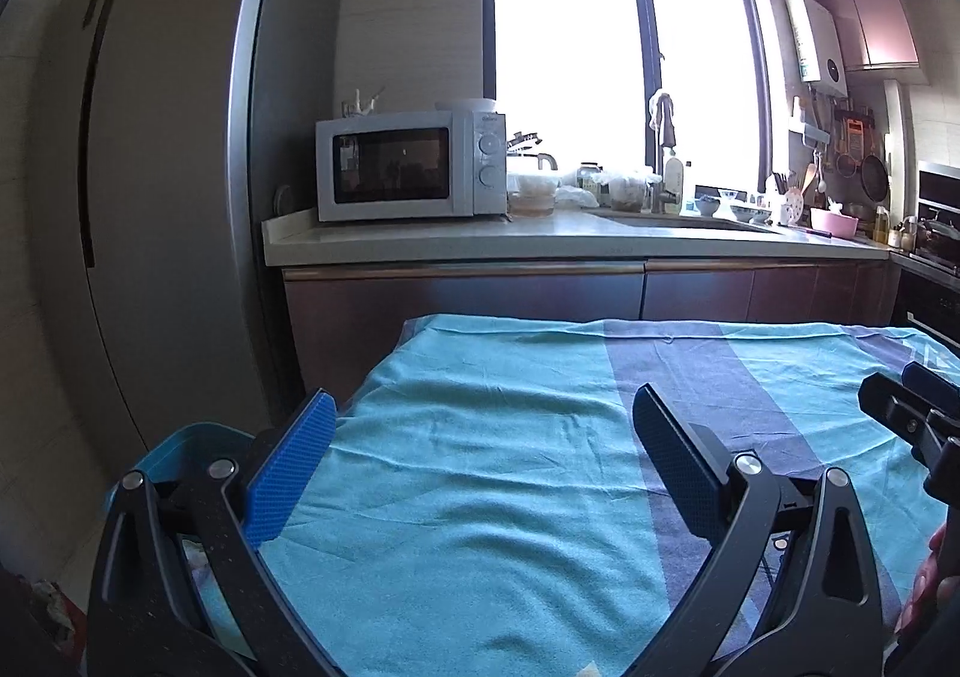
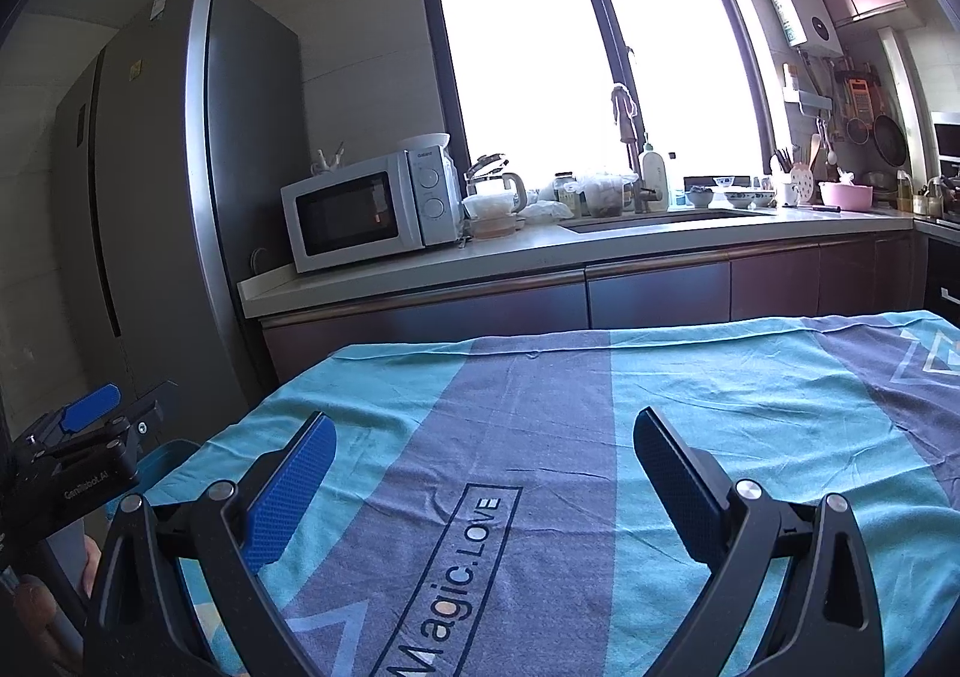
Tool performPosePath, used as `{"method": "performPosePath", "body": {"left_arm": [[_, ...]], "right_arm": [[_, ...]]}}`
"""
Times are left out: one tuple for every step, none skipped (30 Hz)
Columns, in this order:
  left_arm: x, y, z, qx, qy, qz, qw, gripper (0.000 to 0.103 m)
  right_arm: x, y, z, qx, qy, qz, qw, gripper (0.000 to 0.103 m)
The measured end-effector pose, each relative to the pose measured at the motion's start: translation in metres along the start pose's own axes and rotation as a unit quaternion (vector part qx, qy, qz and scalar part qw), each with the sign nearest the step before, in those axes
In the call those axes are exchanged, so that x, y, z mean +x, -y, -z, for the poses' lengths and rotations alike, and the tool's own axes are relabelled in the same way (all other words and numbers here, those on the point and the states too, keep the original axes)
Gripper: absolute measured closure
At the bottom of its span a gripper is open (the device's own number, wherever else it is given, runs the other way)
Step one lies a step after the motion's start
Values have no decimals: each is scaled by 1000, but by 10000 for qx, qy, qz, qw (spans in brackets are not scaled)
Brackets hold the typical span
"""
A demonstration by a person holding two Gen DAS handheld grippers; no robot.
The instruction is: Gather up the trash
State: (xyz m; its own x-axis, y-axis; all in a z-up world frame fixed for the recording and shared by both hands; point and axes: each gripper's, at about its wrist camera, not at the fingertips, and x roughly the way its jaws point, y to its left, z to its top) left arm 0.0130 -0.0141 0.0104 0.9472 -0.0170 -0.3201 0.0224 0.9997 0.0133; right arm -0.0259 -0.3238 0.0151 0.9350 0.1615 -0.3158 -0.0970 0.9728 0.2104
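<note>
Both my tools hang wide and empty, left tool [image 1: 483, 425] and right tool [image 2: 485, 449] over the cloth [image 1: 510, 437] on the desk, no trash showing on it, so I judge collecting near done, bin [image 1: 180, 446] at left edge.
</note>
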Motion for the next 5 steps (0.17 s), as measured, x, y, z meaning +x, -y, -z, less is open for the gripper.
{"method": "performPosePath", "body": {"left_arm": [[11,-1,-2,-16,-193,58,9998,6],[22,-2,-2,-24,-360,98,9993,6],[39,-4,-4,-36,-637,158,9978,6],[54,-4,-3,-47,-869,168,9961,6],[72,-5,-2,-30,-1147,140,9933,6]], "right_arm": [[3,4,-1,-12,-69,23,10000,7],[6,7,-1,-29,-131,50,9999,7],[9,11,-1,-48,-211,88,9997,7],[13,14,-2,-65,-309,122,9994,7],[17,19,-2,-63,-421,169,9990,7]]}}
